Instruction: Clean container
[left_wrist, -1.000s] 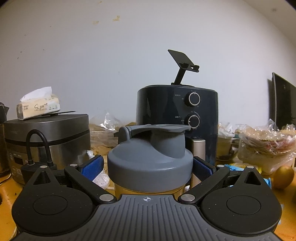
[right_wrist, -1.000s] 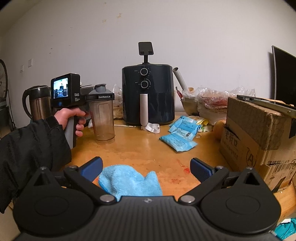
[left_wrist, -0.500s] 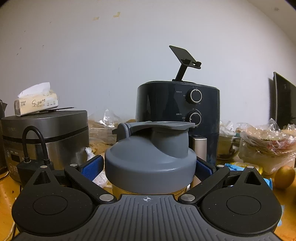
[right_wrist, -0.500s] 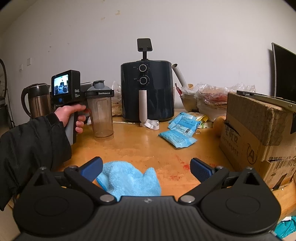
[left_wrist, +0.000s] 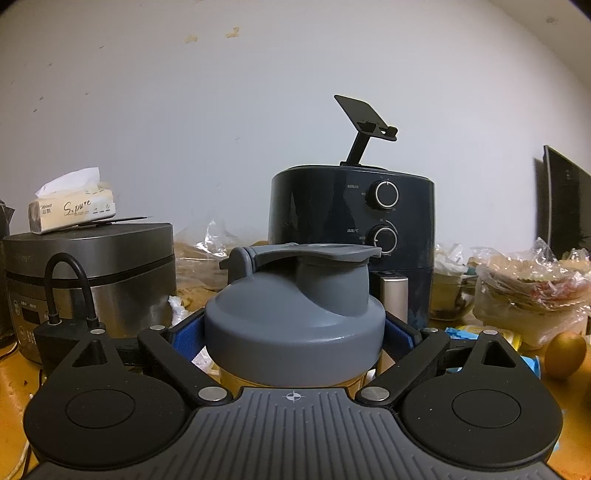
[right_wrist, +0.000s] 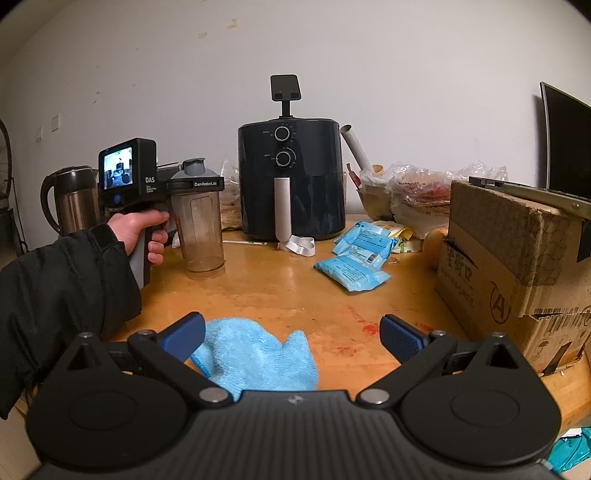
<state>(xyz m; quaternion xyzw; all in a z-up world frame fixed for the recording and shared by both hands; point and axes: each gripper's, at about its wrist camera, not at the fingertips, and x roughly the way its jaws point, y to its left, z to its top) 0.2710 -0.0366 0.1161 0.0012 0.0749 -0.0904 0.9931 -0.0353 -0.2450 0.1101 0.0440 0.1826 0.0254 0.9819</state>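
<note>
Left gripper (left_wrist: 293, 332): blue pads closed in on the grey lid (left_wrist: 291, 332) of the shaker bottle (right_wrist: 201, 225), 1 pad on each side, both partly hidden behind the lid, so contact looks likely. In the right wrist view the gripper sits at the lid's lower edge, with a hand (right_wrist: 142, 230) in a black sleeve on its grip. The bottle stands upright on the wooden counter (right_wrist: 280, 291), flip cap shut, clear body cloudy with residue.

Right gripper (right_wrist: 291, 338): jaws spread wide, nothing between them. It hangs low over the near edge of the counter, above a light blue cloth (right_wrist: 258, 360) that lies crumpled flat, nearer the left finger.

Surroundings: dark air fryer (right_wrist: 291, 181) with 2 dials behind the bottle and to its right; steel kettle (right_wrist: 72, 203) at far left; blue packets (right_wrist: 354, 258) right of centre; cardboard box (right_wrist: 517, 273) at the right edge. The left wrist view shows a rice cooker (left_wrist: 92, 273) with a tissue pack (left_wrist: 72, 208) on top.
</note>
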